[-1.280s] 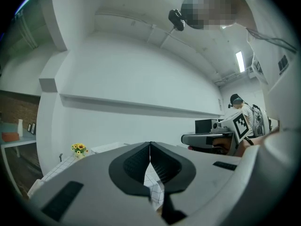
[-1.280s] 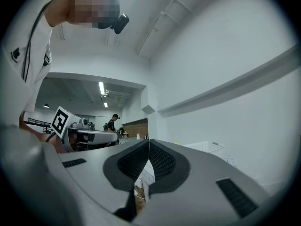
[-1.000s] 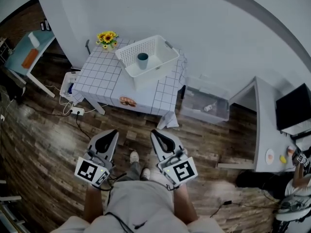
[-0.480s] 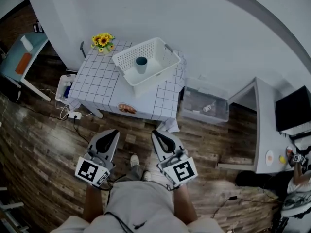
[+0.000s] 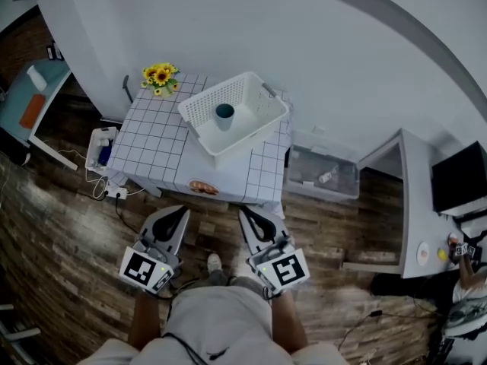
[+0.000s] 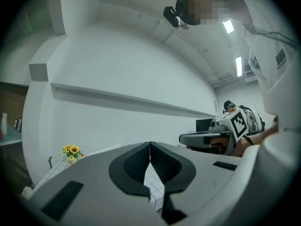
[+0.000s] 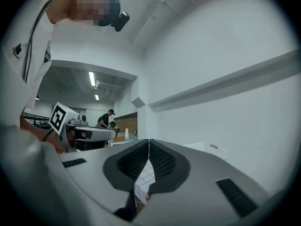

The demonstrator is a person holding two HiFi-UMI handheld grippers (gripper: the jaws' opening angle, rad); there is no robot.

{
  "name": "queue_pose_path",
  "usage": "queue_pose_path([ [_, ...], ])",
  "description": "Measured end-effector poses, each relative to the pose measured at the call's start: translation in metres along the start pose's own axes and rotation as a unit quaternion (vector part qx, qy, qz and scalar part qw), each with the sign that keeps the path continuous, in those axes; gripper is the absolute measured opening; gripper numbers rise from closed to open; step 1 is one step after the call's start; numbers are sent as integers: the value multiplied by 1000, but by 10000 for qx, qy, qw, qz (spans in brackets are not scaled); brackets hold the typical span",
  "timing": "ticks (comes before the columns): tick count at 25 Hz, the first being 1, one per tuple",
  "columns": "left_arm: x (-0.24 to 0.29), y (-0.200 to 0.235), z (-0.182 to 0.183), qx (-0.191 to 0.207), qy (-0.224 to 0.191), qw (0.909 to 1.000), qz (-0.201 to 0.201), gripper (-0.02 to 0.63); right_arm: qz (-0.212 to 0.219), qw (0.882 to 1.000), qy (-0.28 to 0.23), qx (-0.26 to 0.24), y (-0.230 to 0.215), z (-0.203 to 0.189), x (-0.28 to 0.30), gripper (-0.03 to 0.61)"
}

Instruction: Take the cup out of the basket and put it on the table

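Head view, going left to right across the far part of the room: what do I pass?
In order: yellow sunflower bouquet → white perforated plastic basket → clear plastic storage bin on the floor → black monitor.

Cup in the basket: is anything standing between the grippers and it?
Only the basket's own wall, which rings the cup; the basket is open on top. Wood floor separates the left gripper and right gripper from the table.
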State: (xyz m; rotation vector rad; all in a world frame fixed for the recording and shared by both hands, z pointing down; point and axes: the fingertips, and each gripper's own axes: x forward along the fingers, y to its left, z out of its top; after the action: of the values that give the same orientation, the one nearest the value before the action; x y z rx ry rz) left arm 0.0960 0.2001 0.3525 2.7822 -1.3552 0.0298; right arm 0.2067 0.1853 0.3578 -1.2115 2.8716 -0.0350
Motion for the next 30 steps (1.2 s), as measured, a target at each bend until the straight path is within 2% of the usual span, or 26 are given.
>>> queue_pose_path([
  [8, 26, 24, 4, 1, 27, 10000, -28, 9, -78, 10000, 33, 15, -22, 3, 24, 11],
  [13, 26, 26, -4, 21, -38, 9999, 97, 9, 20, 10000, -52, -43, -25, -3, 28, 11],
  [19, 75, 56, 0, -44, 57, 9996, 256, 9, 197, 9998, 7, 48, -69, 0, 67, 11],
  [30, 134, 82, -1, -59, 136, 9988, 469, 9, 390, 9987, -135, 304, -127, 2, 103, 11],
])
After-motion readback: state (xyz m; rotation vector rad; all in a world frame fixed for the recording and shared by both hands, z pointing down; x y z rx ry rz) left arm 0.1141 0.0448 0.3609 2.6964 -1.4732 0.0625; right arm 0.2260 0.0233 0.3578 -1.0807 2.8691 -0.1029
